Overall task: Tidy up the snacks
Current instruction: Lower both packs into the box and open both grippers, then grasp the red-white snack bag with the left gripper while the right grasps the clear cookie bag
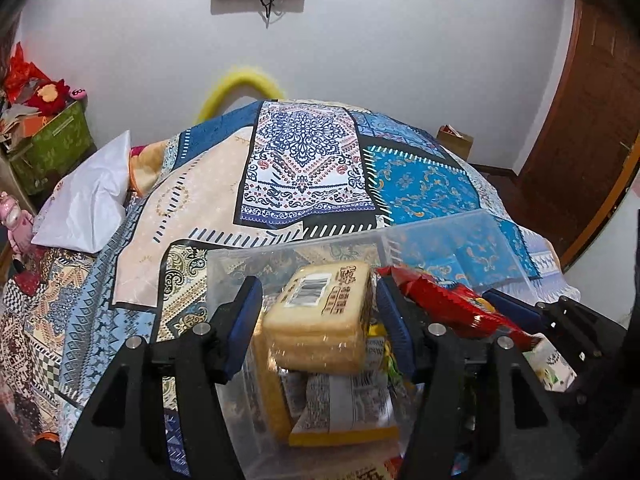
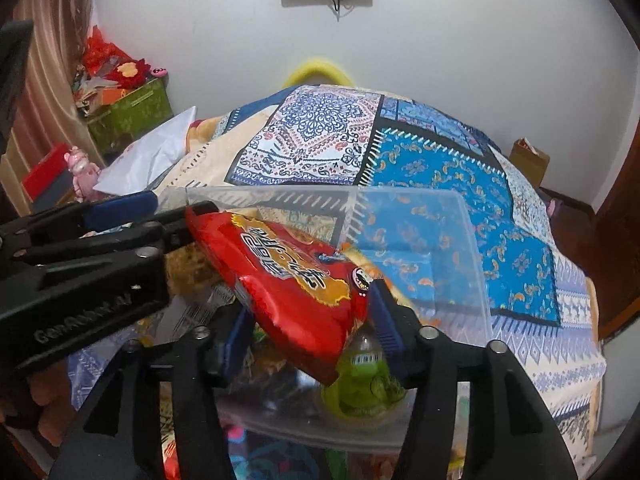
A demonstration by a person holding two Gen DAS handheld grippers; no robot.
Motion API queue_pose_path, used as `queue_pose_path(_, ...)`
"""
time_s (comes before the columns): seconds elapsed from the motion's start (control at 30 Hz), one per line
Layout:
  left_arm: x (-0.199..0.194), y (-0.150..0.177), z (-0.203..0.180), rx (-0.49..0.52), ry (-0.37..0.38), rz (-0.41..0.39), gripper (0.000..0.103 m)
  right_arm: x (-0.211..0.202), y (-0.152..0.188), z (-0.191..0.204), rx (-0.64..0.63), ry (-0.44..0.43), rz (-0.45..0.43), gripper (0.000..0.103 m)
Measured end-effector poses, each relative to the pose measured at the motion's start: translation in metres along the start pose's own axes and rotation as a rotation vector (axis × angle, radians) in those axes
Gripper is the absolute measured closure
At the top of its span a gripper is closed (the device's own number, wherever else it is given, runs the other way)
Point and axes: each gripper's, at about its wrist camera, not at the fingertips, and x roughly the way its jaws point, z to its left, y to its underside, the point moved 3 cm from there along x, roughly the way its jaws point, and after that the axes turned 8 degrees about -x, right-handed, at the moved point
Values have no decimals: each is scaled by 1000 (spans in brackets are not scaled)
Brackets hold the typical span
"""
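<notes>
The left gripper (image 1: 318, 320) has its jaws about half apart on either side of a biscuit pack (image 1: 320, 316) over the clear bin (image 1: 460, 236); whether its pads press the pack I cannot tell. The right gripper (image 2: 310, 326) stands about half apart around a red bag (image 2: 288, 284), the right pad at the bag's edge. The bin sits at the near edge of the bed (image 1: 208, 184), with a green bottle (image 2: 366, 380) inside
</notes>
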Motion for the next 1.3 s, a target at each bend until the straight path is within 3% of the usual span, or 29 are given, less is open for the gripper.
queue_pose_path(0.13, -21, 2, 2, -4, 11, -10, 39, -12, 6, -2, 19, -4, 3, 36)
queue_pose_path(0.67, -89, 30, 2, -3, 85, -2, 30, -89, 24, -15, 63, 41, -84, 25)
queue_pose_path(0.9, -74, 68, -2, 26, 62, 82, 30, -89, 54, -20, 64, 64, -42, 25)
queue_pose_path(1.3, -31, 118, 0, -6, 70, 223, 30, -49, 103, -39, 68, 58, 106, 24)
